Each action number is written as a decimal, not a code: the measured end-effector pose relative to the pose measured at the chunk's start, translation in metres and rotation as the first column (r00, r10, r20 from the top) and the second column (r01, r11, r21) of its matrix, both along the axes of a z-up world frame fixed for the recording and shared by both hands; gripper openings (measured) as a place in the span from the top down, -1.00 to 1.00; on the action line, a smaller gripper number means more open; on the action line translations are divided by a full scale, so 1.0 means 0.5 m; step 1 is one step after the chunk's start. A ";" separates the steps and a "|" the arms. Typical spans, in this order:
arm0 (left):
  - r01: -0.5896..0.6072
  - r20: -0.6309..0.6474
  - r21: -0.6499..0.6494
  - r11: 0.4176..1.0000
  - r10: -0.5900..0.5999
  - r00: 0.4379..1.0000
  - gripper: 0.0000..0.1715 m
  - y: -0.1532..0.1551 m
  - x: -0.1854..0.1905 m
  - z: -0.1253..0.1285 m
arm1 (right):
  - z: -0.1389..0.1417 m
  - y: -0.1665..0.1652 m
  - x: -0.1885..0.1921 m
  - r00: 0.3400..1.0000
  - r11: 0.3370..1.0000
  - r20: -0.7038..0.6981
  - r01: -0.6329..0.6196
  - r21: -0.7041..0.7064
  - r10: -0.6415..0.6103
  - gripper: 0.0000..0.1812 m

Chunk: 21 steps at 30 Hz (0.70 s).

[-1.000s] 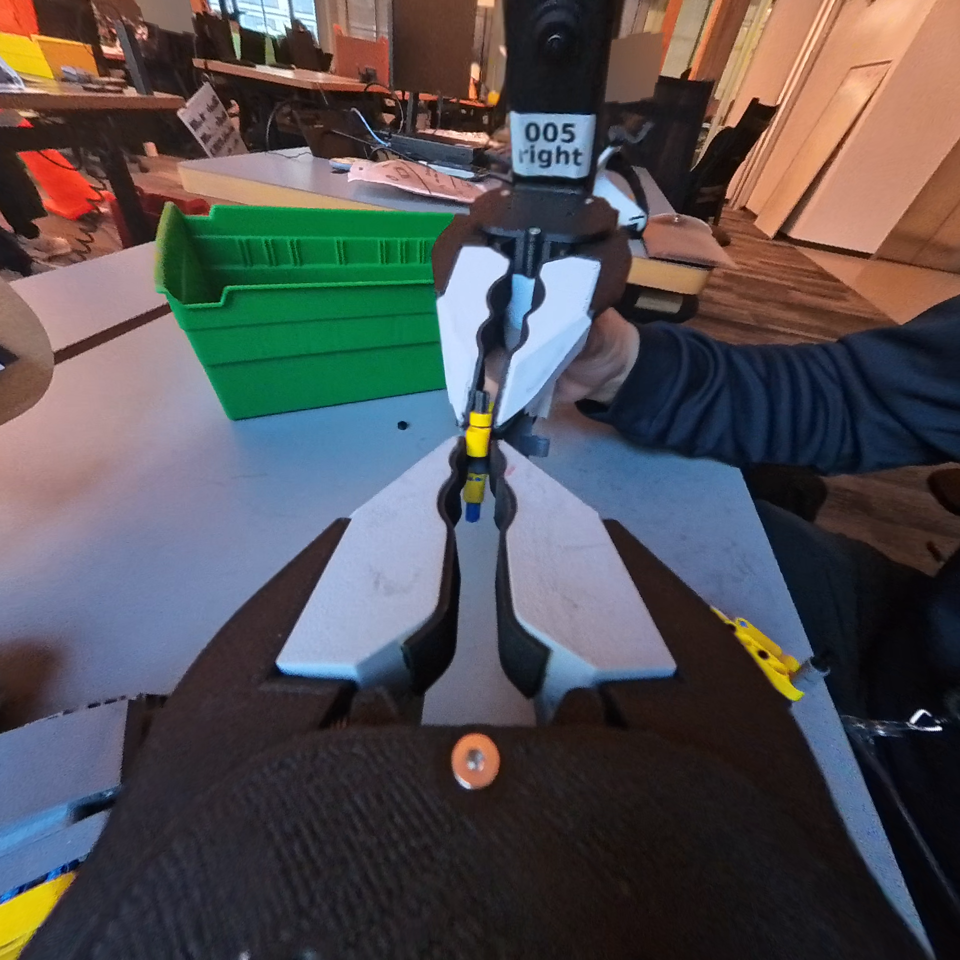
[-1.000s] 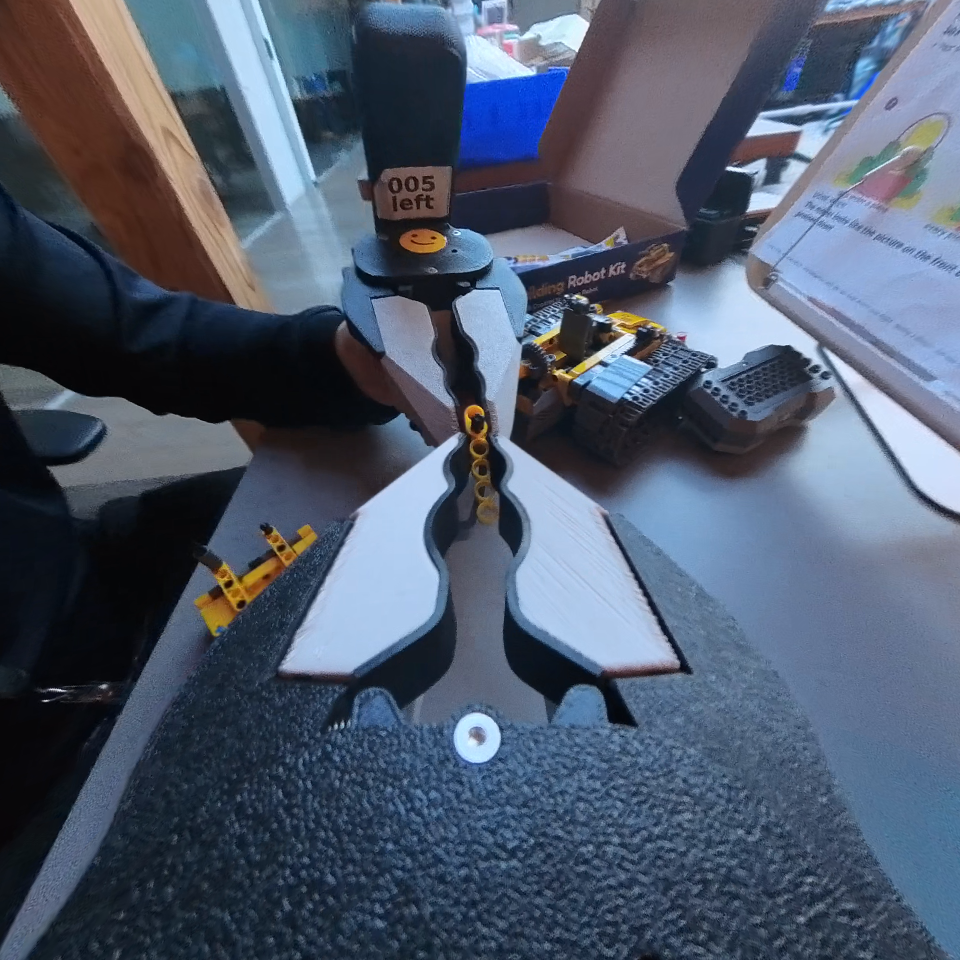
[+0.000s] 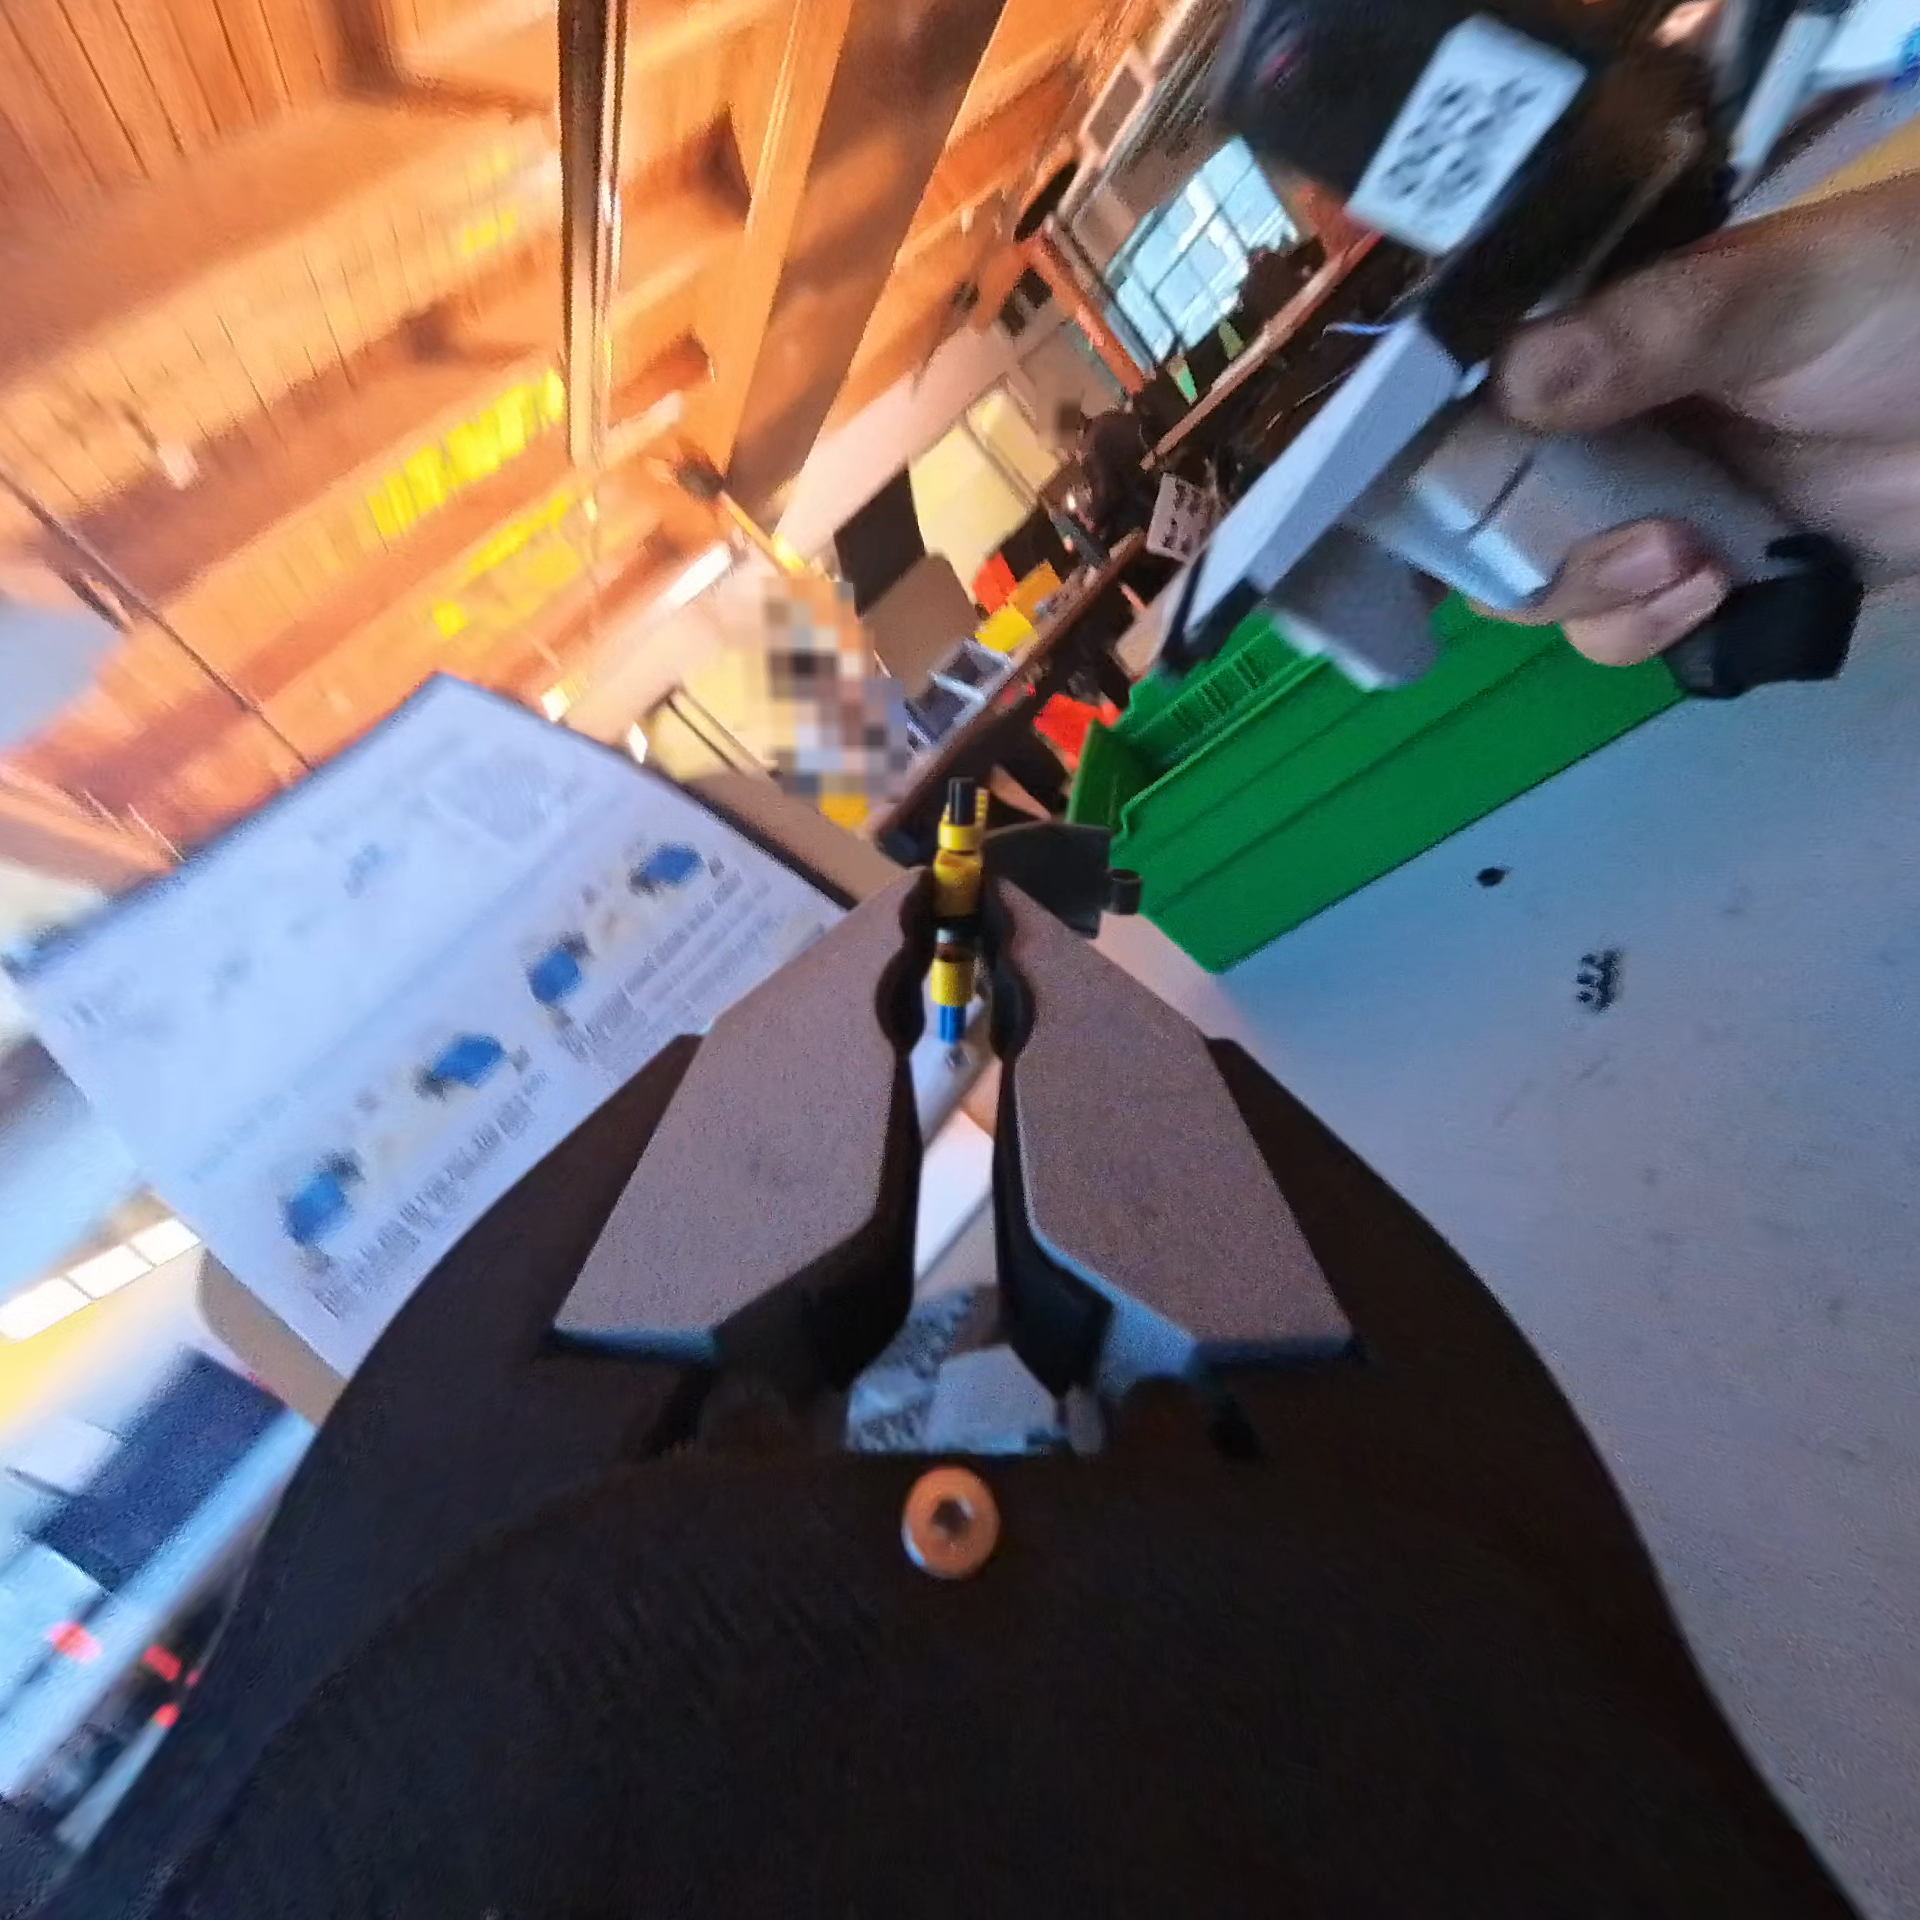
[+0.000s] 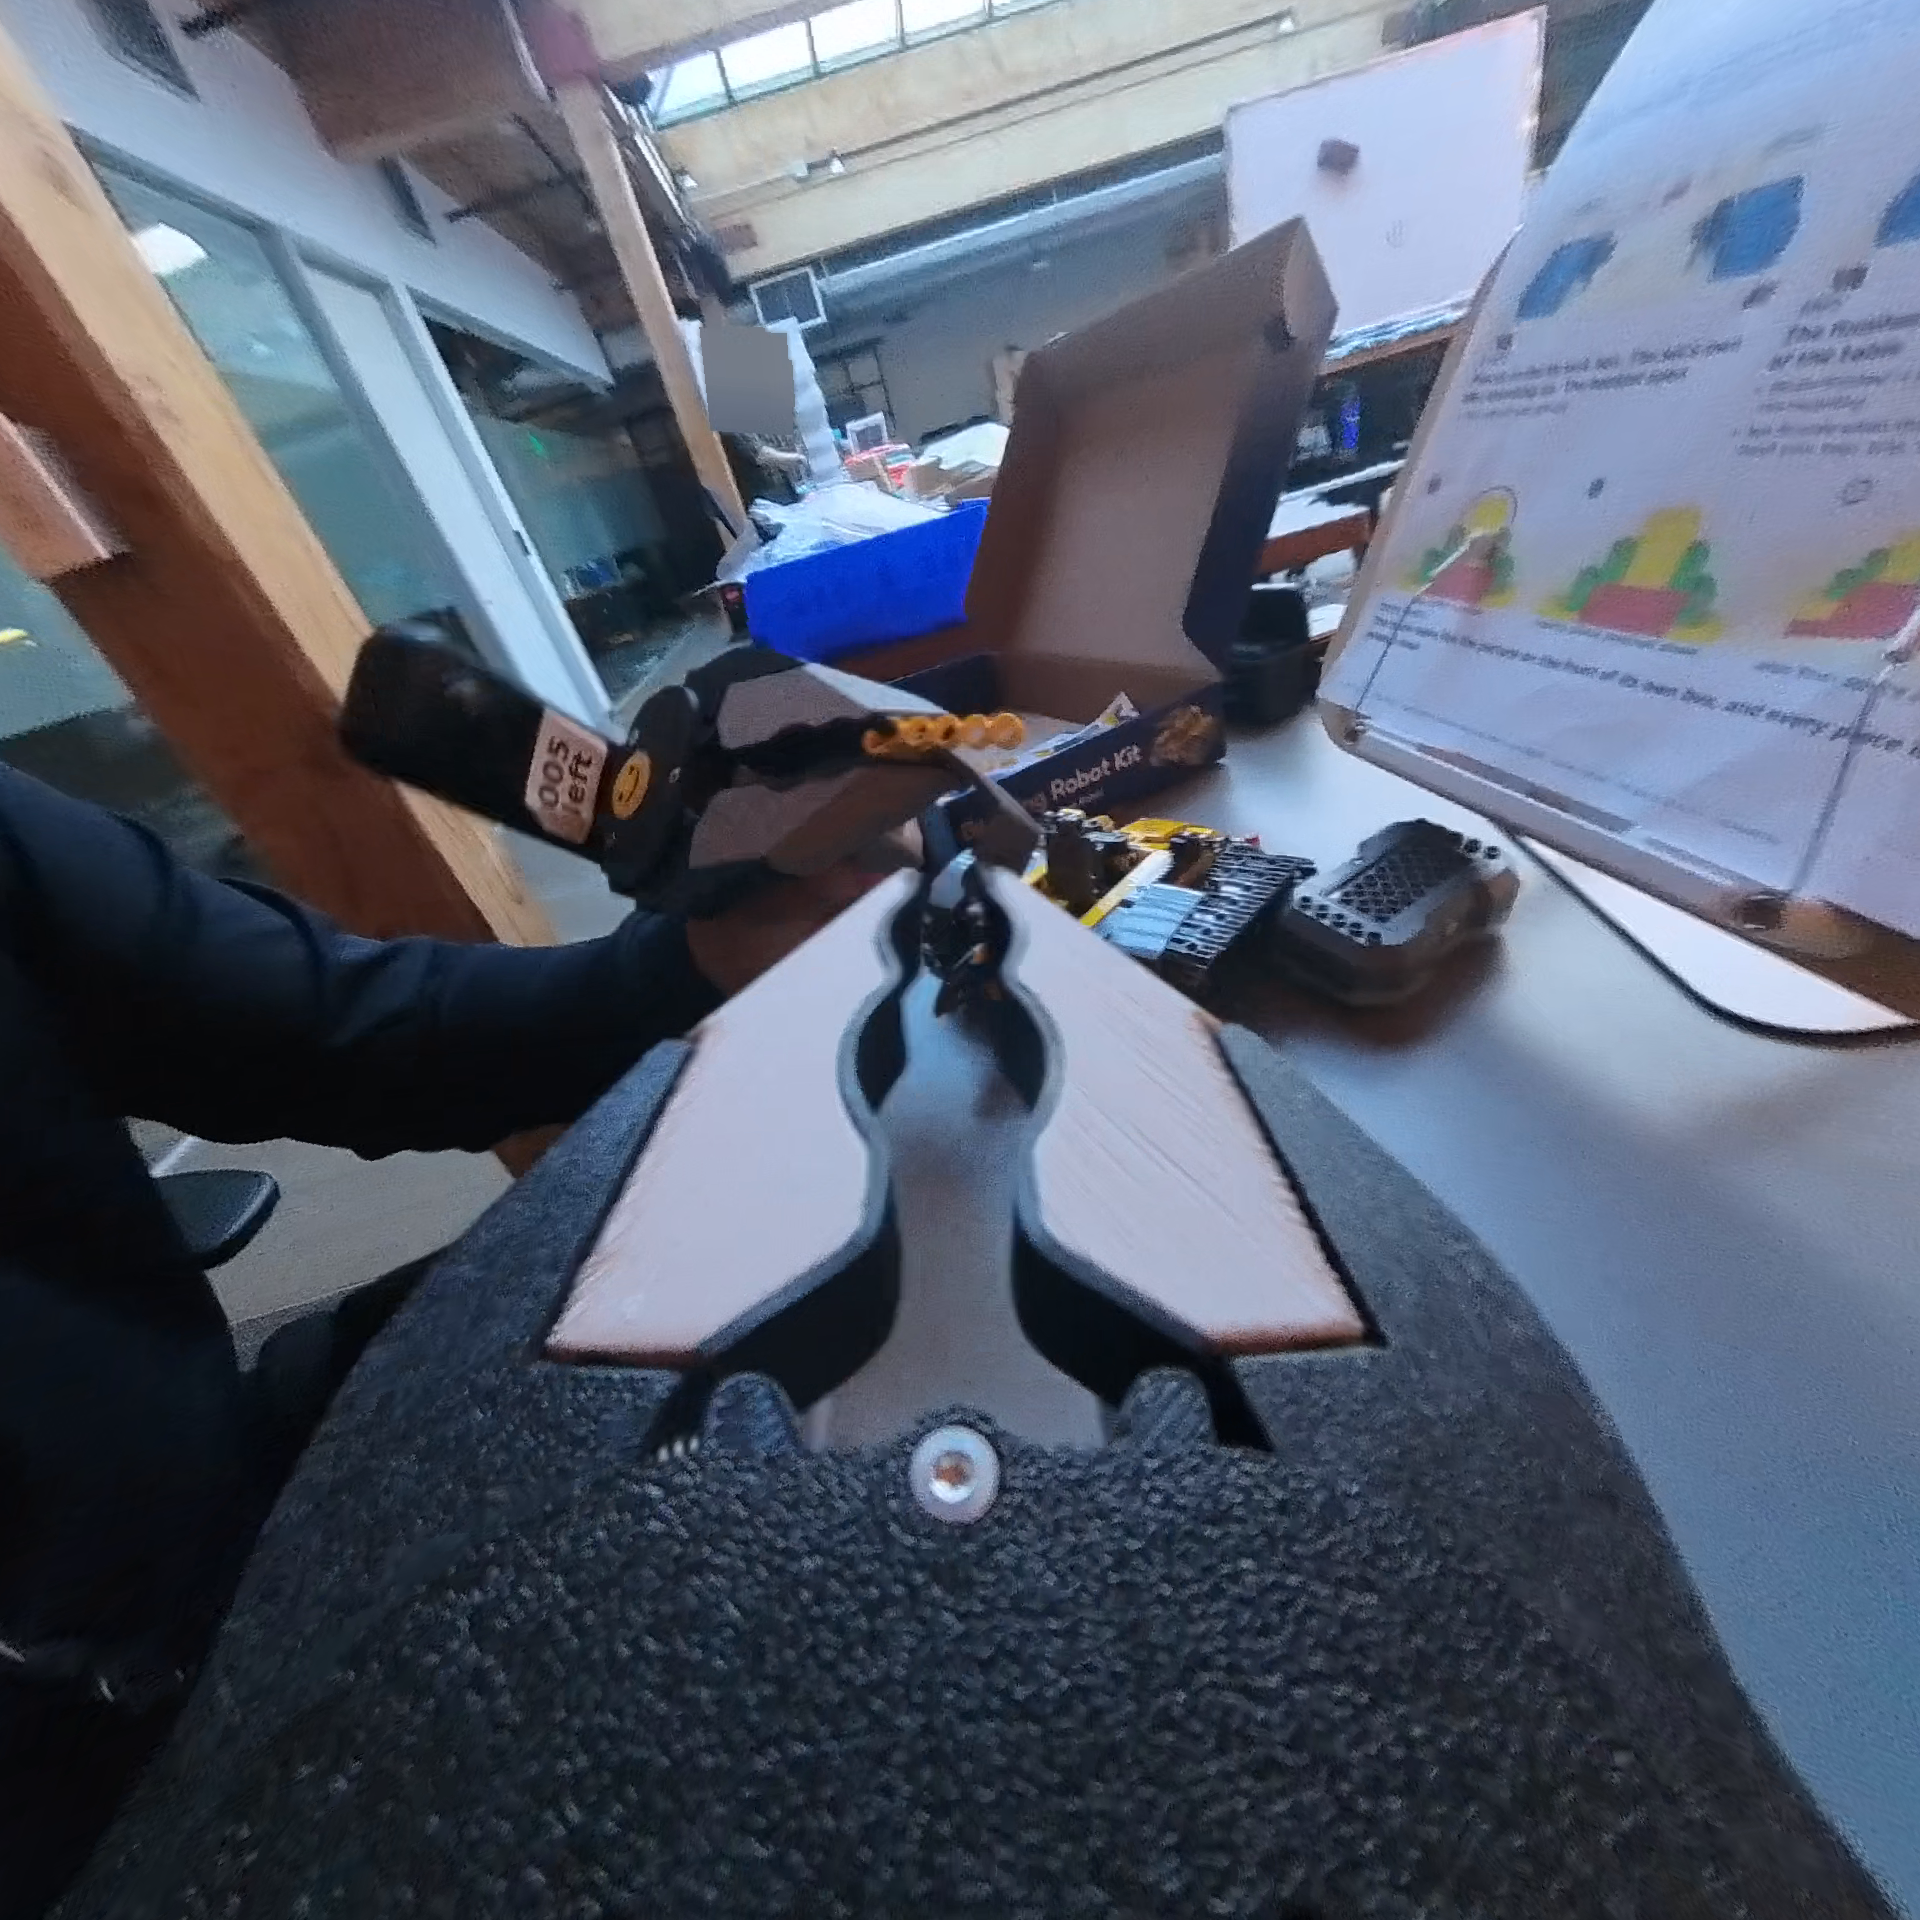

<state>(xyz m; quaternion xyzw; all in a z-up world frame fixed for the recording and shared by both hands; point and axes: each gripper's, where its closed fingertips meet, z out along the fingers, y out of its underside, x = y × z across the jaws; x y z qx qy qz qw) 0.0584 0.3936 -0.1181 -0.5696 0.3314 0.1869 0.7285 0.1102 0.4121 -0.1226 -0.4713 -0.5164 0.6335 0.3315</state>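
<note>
Gripping yellow beam (image 3: 954, 883): left gripper (image 3: 954, 935) closed on it, raised, tilted | right gripper (image 4: 961, 925) pinches small dark piece (image 4: 958, 935) | keep both squeezes firm.

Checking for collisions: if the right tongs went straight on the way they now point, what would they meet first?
Most likely the black-and-yellow tracked model, just beyond the right tongs. Something dark shows between their tips; whether it is held or part of the model, I cannot tell.

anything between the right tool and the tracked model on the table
Nothing visible. The right tool, shut on a small dark piece, sits just short of the tracked model; the left tool, holding a yellow beam, hangs higher.
</note>
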 end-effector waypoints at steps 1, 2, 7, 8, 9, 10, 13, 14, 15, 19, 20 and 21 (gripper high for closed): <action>0.013 -0.085 0.058 0.998 -0.008 0.996 0.95 -0.009 0.019 0.003 | -0.004 -0.009 -0.006 1.000 1.000 0.005 -0.024 -0.017 0.024 0.78; 0.014 -0.172 0.109 0.994 0.005 0.985 0.95 -0.015 0.032 0.002 | -0.009 -0.017 -0.011 0.999 0.998 0.019 -0.050 -0.039 0.051 0.68; 0.046 -0.326 0.184 0.982 0.017 0.945 0.95 -0.020 0.058 -0.010 | -0.025 -0.029 -0.022 0.995 0.994 0.033 -0.096 -0.045 0.098 0.32; 0.071 -0.338 0.184 0.980 -0.005 0.941 0.94 -0.024 0.065 -0.012 | -0.024 -0.034 -0.021 0.993 0.992 0.030 -0.116 -0.049 0.118 0.28; 0.099 -0.361 0.192 0.976 -0.024 0.932 0.95 -0.028 0.074 -0.013 | -0.018 -0.046 -0.017 0.987 0.985 0.009 -0.160 -0.059 0.161 0.30; 0.122 -0.387 0.209 0.970 -0.032 0.921 0.95 -0.033 0.082 -0.013 | -0.011 -0.061 -0.011 0.977 0.974 -0.013 -0.214 -0.077 0.213 0.32; 0.181 -0.422 0.211 0.961 -0.077 0.903 0.94 -0.041 0.109 -0.020 | -0.020 -0.095 -0.004 0.944 0.938 -0.001 -0.327 -0.117 0.329 0.42; 0.200 -0.435 0.202 0.959 -0.095 0.895 0.95 -0.044 0.118 -0.026 | -0.026 -0.100 -0.005 0.939 0.933 0.010 -0.341 -0.117 0.344 0.46; 0.216 -0.451 0.199 0.956 -0.107 0.886 0.95 -0.046 0.128 -0.029 | -0.027 -0.105 -0.004 0.935 0.929 0.005 -0.352 -0.114 0.355 0.54; 0.230 -0.479 0.196 0.953 -0.111 0.871 0.95 -0.045 0.140 -0.035 | -0.030 -0.118 0.000 0.925 0.922 0.003 -0.379 -0.081 0.381 0.59; 0.237 -0.471 0.189 0.953 -0.124 0.874 0.95 -0.045 0.143 -0.037 | -0.031 -0.120 0.002 0.928 0.928 0.007 -0.371 -0.040 0.371 0.60; 0.224 -0.451 0.183 0.957 -0.121 0.884 0.94 -0.041 0.139 -0.037 | -0.031 -0.118 0.001 0.940 0.939 0.008 -0.342 0.015 0.342 0.60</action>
